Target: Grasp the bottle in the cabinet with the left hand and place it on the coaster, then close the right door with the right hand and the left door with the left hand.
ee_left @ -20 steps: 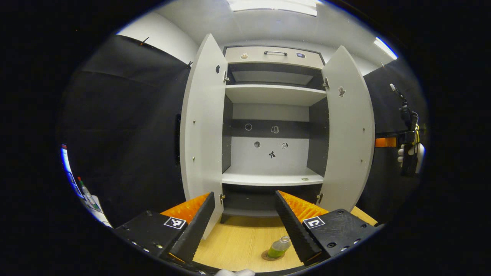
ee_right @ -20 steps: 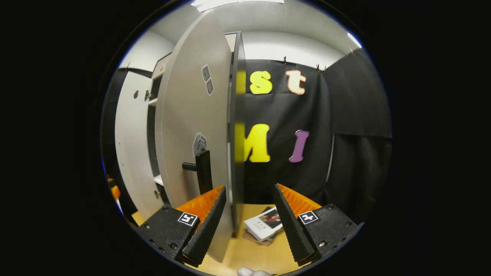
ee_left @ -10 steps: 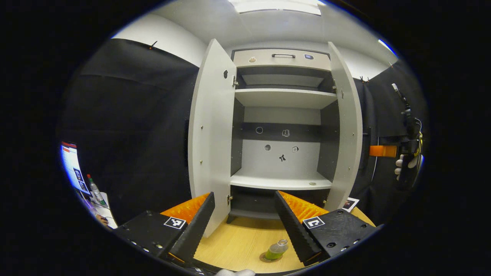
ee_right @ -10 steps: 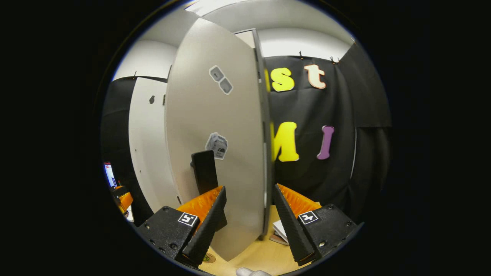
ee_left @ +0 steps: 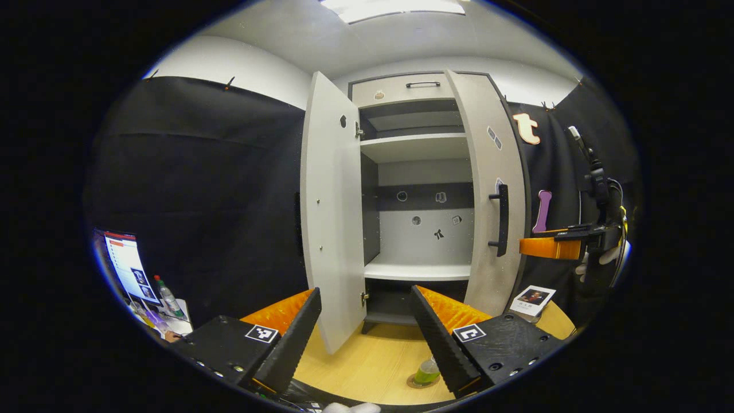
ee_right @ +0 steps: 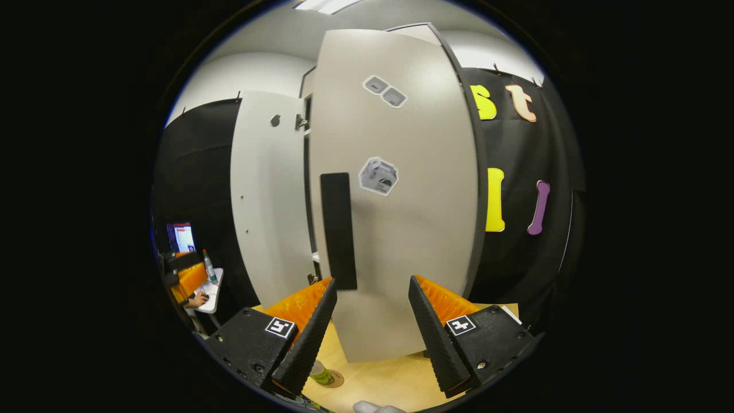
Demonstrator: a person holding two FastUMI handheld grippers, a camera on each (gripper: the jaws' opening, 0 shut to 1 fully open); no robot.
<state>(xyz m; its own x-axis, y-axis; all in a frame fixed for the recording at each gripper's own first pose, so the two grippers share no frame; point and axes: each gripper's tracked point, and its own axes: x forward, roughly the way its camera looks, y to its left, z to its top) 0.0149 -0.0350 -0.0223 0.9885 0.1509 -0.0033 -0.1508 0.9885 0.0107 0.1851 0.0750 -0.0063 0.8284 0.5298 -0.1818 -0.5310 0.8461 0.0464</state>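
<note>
**Bottle on the coaster, right door partly swung in**

The bottle (ee_left: 426, 370) stands upright on the round coaster (ee_left: 417, 382) on the wooden surface (ee_left: 367, 367), low in my left gripper view, just beside the inner edge of my left gripper's right-hand finger and partly hidden by it. My left gripper (ee_left: 363, 338) holds nothing; its fingers (ee_left: 441, 338) are spread wide, clear of the bottle. In my right gripper view the bottle (ee_right: 321, 376) and coaster (ee_right: 335, 379) sit at the bottom, just beside the left-hand finger. My right gripper (ee_right: 373, 330) is likewise spread and empty, pointing at the outer face of the right door (ee_right: 401, 201), whose dark handle (ee_right: 338, 229) rises above the left-hand finger. I cannot tell if the fingers touch the door. From the left gripper view the right door (ee_left: 487, 201) stands partly closed, the left door (ee_left: 332, 218) wide open, the cabinet (ee_left: 418, 235) shelves bare between them. My right gripper (ee_left: 550, 248) shows far right, near a booklet (ee_left: 533, 298) on the surface.
</note>
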